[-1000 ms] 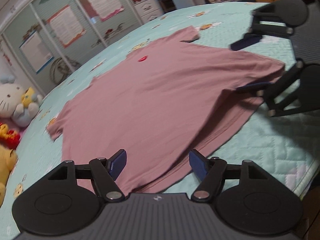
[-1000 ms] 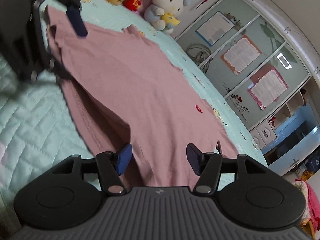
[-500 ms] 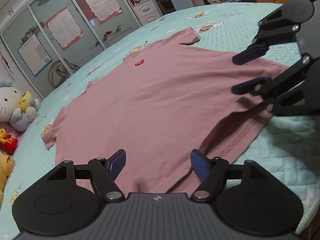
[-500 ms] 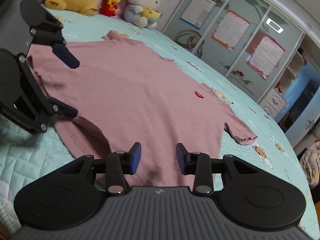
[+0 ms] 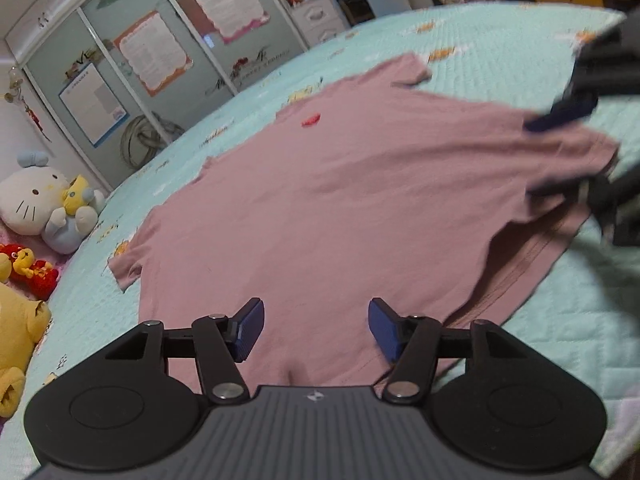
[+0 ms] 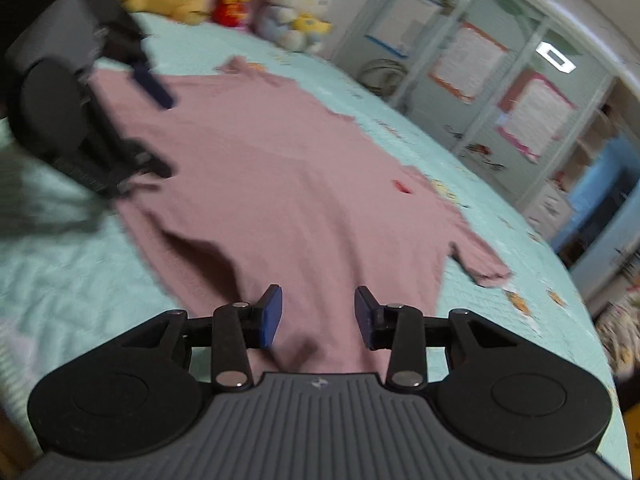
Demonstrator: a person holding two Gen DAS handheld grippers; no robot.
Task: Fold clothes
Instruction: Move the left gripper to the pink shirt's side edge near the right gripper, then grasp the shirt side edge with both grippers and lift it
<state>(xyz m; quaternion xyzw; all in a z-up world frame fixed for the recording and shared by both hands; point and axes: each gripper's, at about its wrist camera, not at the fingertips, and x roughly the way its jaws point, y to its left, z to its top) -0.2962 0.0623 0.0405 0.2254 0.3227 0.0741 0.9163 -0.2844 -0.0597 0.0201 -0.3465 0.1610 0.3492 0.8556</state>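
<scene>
both grippers [image 5: 316,330] angled over shirt [image 5: 340,208]

One dusty-pink short-sleeved cotton T-shirt [image 5: 320,208] is lying on one mint-green quilted bedspread [image 5: 500,60], and it is carrying one small red mark [image 5: 311,121] on its chest. Two black two-finger grippers with blue pads are showing: the left gripper [image 5: 316,330] and the right gripper [image 6: 318,316]. Four soft toys are sitting at the bed's edge: one white cat plush [image 5: 30,200], one pale-blue plush with a yellow head [image 5: 74,216], one small red-and-yellow plush [image 5: 30,272] and one large yellow plush bear [image 5: 16,340]. Three framed paper posters [image 5: 154,54] are hanging on the glass wardrobe doors [image 5: 52,56].
</scene>
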